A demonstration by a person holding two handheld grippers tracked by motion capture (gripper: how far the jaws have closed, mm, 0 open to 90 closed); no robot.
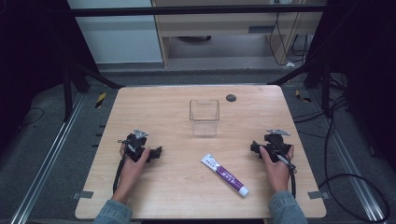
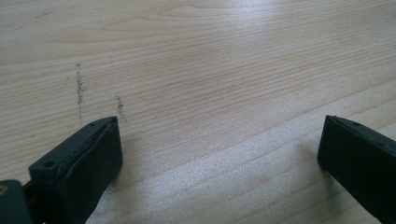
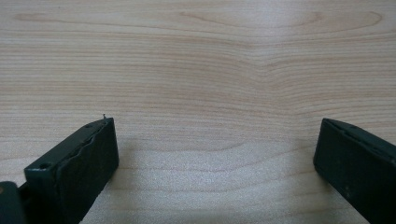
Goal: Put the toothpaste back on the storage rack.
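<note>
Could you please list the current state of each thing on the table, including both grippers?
Toothpaste tube: lying flat on the table, capped, untouched.
Clear container: upright, open-topped, empty.
Left gripper: open, nothing between its fingers.
Right gripper: open, nothing between its fingers.

both forearms come in from the bottom edge in denim sleeves. the left hand (image 1: 132, 156) holds the left gripper (image 1: 156, 152) low, pointing inward, jaws wide apart. the right hand (image 1: 276, 161) holds the right gripper (image 1: 254, 147) likewise, jaws spread wide with nothing between them.
</note>
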